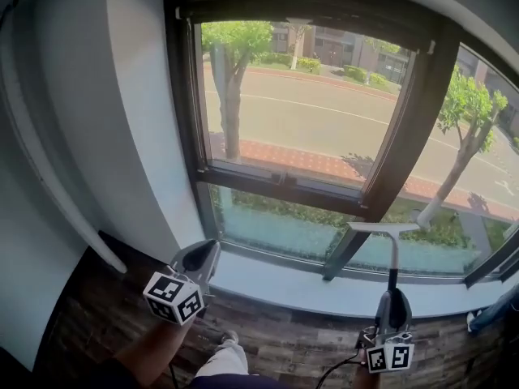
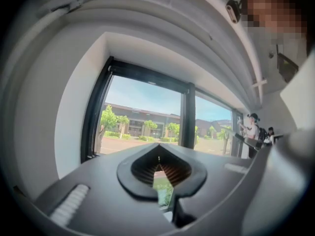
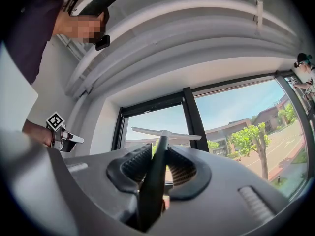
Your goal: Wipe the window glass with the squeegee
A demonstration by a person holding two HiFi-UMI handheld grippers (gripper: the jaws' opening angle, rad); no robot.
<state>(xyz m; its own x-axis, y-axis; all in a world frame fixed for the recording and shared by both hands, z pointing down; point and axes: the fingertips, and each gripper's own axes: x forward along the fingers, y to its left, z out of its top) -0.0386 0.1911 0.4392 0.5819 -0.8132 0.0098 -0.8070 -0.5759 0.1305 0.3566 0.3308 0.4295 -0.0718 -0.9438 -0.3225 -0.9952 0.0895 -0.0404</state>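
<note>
Head view: window glass [image 1: 300,120] hemmed by a dark frame [image 1: 183,112] at left and a slanting dark post [image 1: 403,144] at right, split by a crossbar into upper and lower panes. Plenty of bare lower pane stretching leftward from the squeegee [image 1: 393,254]; flat pale sill [image 1: 276,286] underneath. Held upright near the post's foot, long axis vertical, thin pale blade topmost and level like a T, slim dark handle dropping into the right gripper [image 1: 393,297]. Clamped on that handle between ribbed dark pads. Impossible to tell whether touching the pane. Low over the sill's left end, well apart, left gripper [image 1: 199,259], tips pressed together on nothing. Smooth white wall [image 1: 138,136] at left, wood-grain planks [image 1: 268,339] below.
</note>
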